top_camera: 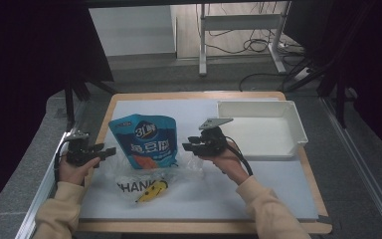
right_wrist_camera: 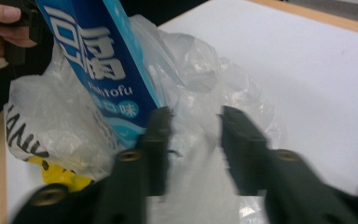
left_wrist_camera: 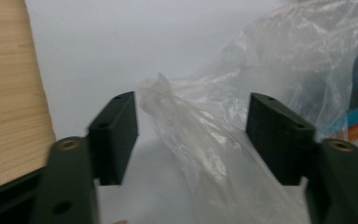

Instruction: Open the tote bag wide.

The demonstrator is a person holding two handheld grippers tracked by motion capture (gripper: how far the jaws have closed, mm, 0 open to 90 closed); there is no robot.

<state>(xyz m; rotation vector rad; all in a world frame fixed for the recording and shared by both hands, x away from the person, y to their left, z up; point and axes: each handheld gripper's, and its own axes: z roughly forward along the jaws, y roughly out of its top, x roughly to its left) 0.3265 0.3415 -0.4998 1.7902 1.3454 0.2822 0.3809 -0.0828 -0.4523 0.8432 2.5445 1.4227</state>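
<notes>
You hold both grippers low over the white mat (top_camera: pixel 258 189), one on either side of the blue pouch (top_camera: pixel 146 141), which I take as the reference. The pouch stands propped at the mat's centre, its base sunk into a crumpled clear plastic bag (top_camera: pixel 144 181) that spreads toward you and carries black lettering and a yellow smiley print. Your left hand (top_camera: pixel 72 169) sits to the left of the pouch, forearm coming up from the near edge, wrist level, with the left gripper (top_camera: pixel 110 150) pointing sideways at the pouch. In the left gripper view its jaws stand apart with a twisted fold of the plastic bag (left_wrist_camera: pixel 200 149) lying between them; the fingers (left_wrist_camera: pixel 116 135) do not press on it, so the claw is released. Your right hand (top_camera: pixel 229 162) sits to the right of the pouch, forearm angled inward, and the right gripper (top_camera: pixel 186 147) points back at the pouch's right edge. In the right gripper view the jaws are narrowed, with a bunched piece of the bag (right_wrist_camera: pixel 196 121) between them, just beside the pouch's lower corner (right_wrist_camera: pixel 121 93); the picture is blurred and I cannot tell whether the pads clamp the film. A white tray (top_camera: pixel 288 117) lies well to the right of the pouch, behind your right hand.
</notes>
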